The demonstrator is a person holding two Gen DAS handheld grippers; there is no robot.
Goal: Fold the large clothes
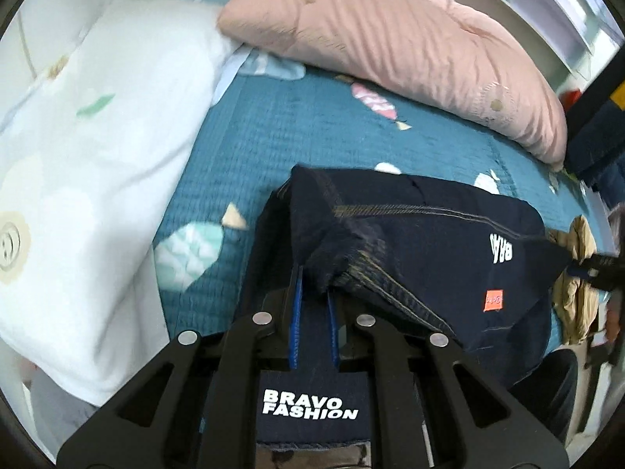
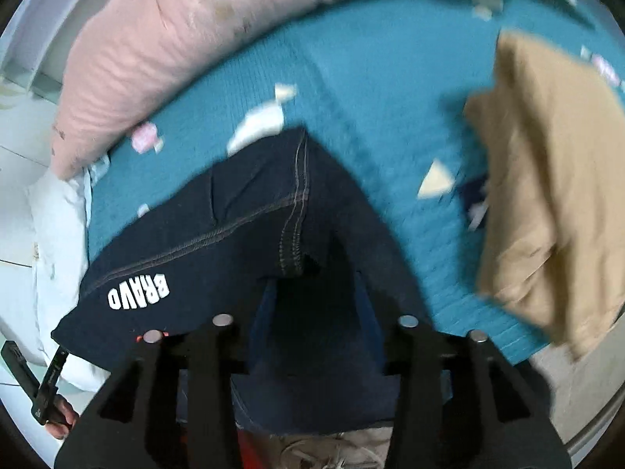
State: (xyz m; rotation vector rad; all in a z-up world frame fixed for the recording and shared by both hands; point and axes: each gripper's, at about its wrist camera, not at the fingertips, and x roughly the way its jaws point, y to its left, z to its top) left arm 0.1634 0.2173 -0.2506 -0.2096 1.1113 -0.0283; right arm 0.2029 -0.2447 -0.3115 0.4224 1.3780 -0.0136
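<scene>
Teal bed cover lay under all. Dark denim garment hung above near edge; looked heavy, stiff, best held at seams. My left gripper pinched its fold. My right gripper stood spread around cloth, not pressing.

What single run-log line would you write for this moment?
left gripper: shut on navy garment | right gripper: open, garment between jaws | teal bedspread under garment | tan garment beside

Bedroom in a home. Bed with teal quilted bedspread, printed with small pale shapes. White pillow at one side, pink pillow along the far edge. Loose clothes on top.
</scene>
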